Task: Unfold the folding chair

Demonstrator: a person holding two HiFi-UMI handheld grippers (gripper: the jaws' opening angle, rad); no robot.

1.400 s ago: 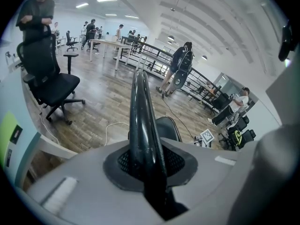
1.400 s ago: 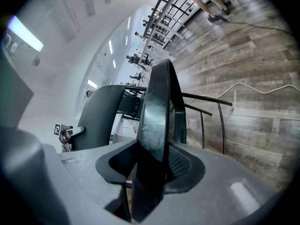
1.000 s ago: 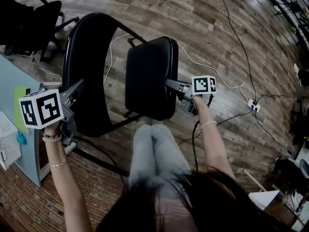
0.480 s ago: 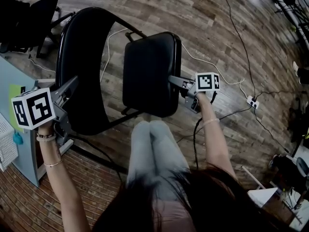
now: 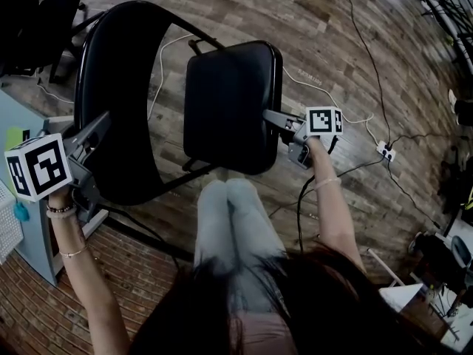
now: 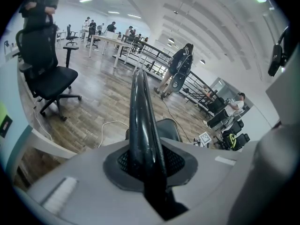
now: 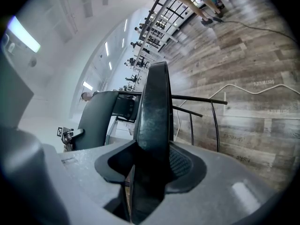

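Note:
The black folding chair stands on the wood floor in front of my knees. Its curved backrest (image 5: 118, 87) is at the left and its padded seat (image 5: 229, 106) at the right, facing up. My left gripper (image 5: 103, 120) is shut on the backrest's near edge, and that rim (image 6: 143, 125) runs up between the pads (image 6: 176, 161). My right gripper (image 5: 270, 115) holds the seat's right edge. Its jaws have just been opening, with the thick seat edge (image 7: 154, 111) still filling the space between them.
An office chair (image 5: 37, 21) stands at the upper left. A blue-grey cabinet (image 5: 29, 220) is close by my left arm. A white cable (image 5: 325, 98) and black cables run over the floor to a power strip (image 5: 386, 152). My legs (image 5: 236, 228) are just below the seat.
The seat now shows a broader face, and the right gripper has shifted slightly right with its edge. The left gripper has slid left in the view, still on the backrest.

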